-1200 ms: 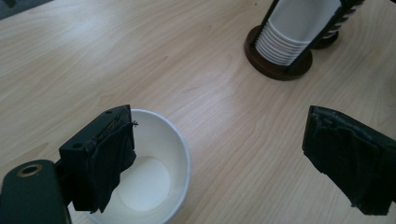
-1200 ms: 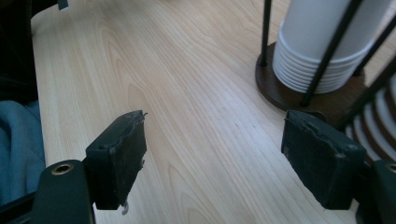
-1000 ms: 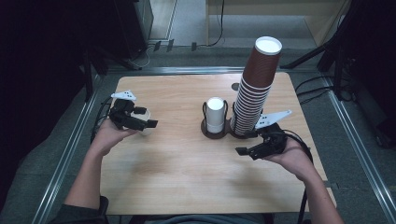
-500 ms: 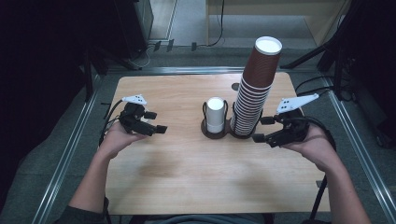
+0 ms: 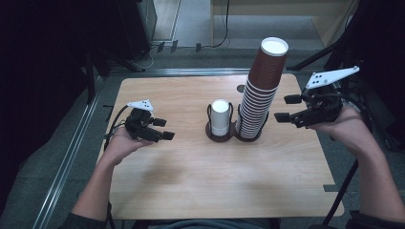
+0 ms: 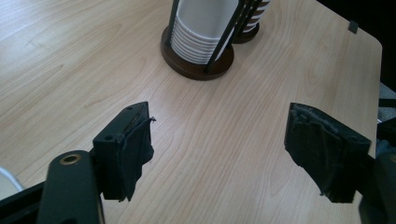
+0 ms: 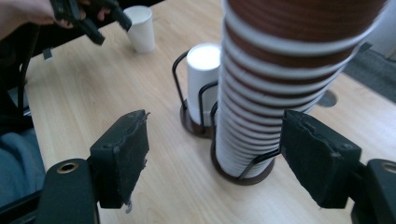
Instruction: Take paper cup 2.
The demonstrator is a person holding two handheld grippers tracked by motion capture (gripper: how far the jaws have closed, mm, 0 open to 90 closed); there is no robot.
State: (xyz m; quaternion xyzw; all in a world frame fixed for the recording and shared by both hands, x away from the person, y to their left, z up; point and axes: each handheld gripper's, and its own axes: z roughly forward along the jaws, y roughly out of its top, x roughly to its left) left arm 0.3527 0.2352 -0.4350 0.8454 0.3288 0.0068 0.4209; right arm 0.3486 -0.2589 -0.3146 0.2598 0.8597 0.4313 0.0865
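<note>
Right tool (image 5: 284, 109) spread, empty, at three o'clock of the tall brown paper-cup stack (image 5: 261, 90) in its wire holder at table (image 5: 191, 186) centre — nothing gripped yet. Left tool (image 5: 164, 130) spread, idle at nine o'clock. Pulling a cup remains.

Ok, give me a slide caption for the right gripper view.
Open right gripper faces the tall brown cup stack, with the short white cup stack behind.
</note>
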